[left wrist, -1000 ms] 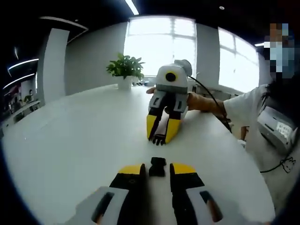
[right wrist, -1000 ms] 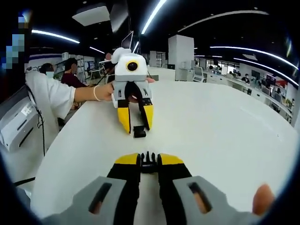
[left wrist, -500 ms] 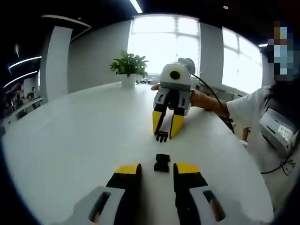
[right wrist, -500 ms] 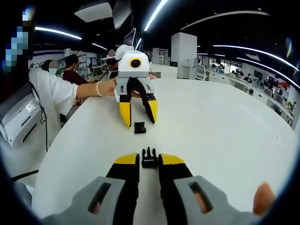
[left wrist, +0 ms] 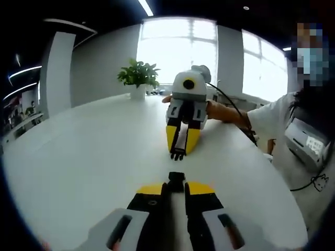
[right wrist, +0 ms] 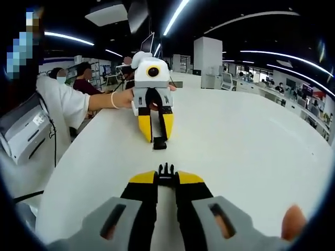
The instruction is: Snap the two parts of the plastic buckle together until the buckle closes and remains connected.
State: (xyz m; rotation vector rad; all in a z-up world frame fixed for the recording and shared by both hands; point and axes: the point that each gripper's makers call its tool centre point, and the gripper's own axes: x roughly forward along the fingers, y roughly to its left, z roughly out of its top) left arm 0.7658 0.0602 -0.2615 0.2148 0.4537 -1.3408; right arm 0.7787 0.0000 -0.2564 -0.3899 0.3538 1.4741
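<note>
A: Left claw (left wrist: pixel 176 187), what's it got?
B: Jaws nearly together, pinched on the socket half of the buckle (left wrist: pixel 176 181). The black piece pokes out just past the yellow tips, low over the white table (left wrist: pixel 78 157).
A: And ahead of it?
B: Right claw (left wrist: pixel 179 148) faces it, tips down near the table, w/ the pronged half (left wrist: pixel 178 155) sticking out toward the left claw. The two halves are near each other but apart, a strip of table between them.
A: Same story from the right gripper view?
B: Yep. Right claw (right wrist: pixel 166 179) jaws narrow, clamped on the pronged half (right wrist: pixel 166 170); prongs point away past the tips. Straight ahead sits the left claw (right wrist: pixel 155 135), jaws close, socket half (right wrist: pixel 159 144) at its tips, near or on the table (right wrist: pixel 251 146), can't tell which.
A: Lined up?
B: Roughly, prongs aimed at the socket, gap between them. Not joined.
A: Anything further back?
B: In the left gripper view, a hand (left wrist: pixel 220 111) behind the right claw, white sleeve (left wrist: pixel 269 123) off to its right, potted plant (left wrist: pixel 138 78) at the far table edge, left of that claw, bright windows (left wrist: pixel 178 49) beyond.
</note>
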